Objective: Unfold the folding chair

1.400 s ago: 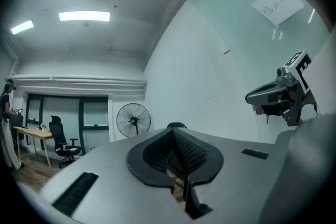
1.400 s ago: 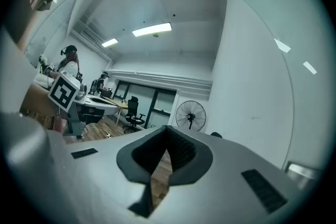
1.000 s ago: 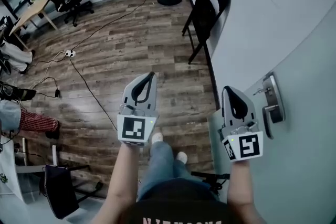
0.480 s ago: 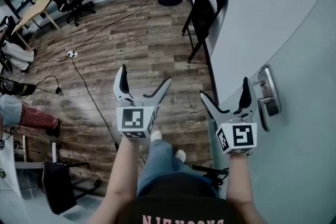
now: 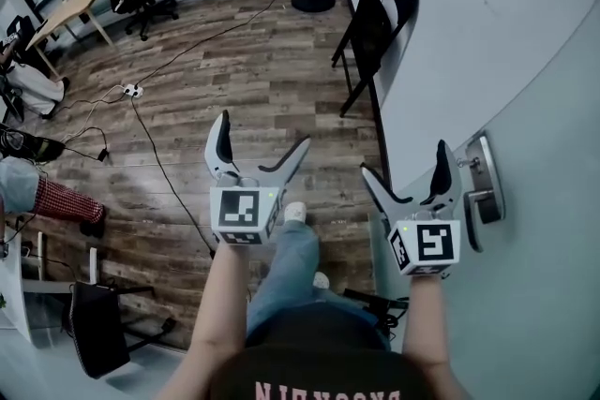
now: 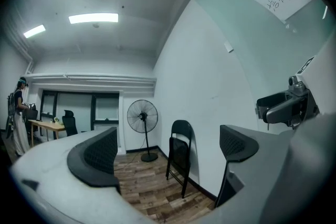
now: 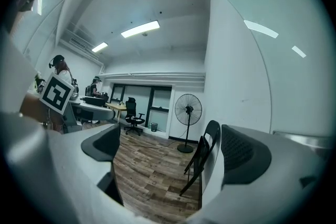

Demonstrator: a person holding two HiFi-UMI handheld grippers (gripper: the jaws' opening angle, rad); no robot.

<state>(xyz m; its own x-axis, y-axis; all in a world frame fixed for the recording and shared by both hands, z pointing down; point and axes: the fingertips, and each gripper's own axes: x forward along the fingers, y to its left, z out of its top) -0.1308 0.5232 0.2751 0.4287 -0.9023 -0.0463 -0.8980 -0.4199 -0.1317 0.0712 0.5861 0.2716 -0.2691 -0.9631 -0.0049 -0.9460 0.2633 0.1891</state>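
Both of your grippers are now standing spread wide where a second ago they were clenched shut. The jaws of the left gripper and the right gripper have just been opening, and nothing is sitting between either pair. You are also stepping forward, so one white shoe is now leading below the left gripper.

Working down from the biggest things, the brown wood-plank floor is stretching ahead of you. The white wall is running along your right. The black metal folding chair is leaning against that wall, still folded flat, with its feet on the floor and well apart from both grippers. The black pedestal fan is standing just beyond it. The silver door lever is hanging near your right gripper and not touching it.

Each gripper view is showing the chair far off, in the gap of the left gripper and by one jaw of the right gripper.

To my eye the unfolding is not yet under way. With both grippers released, you are readying them for a first grasp and are still closing the distance. Once you are beside the chair, one gripper is probably taking the backrest while the other is pulling the seat down.
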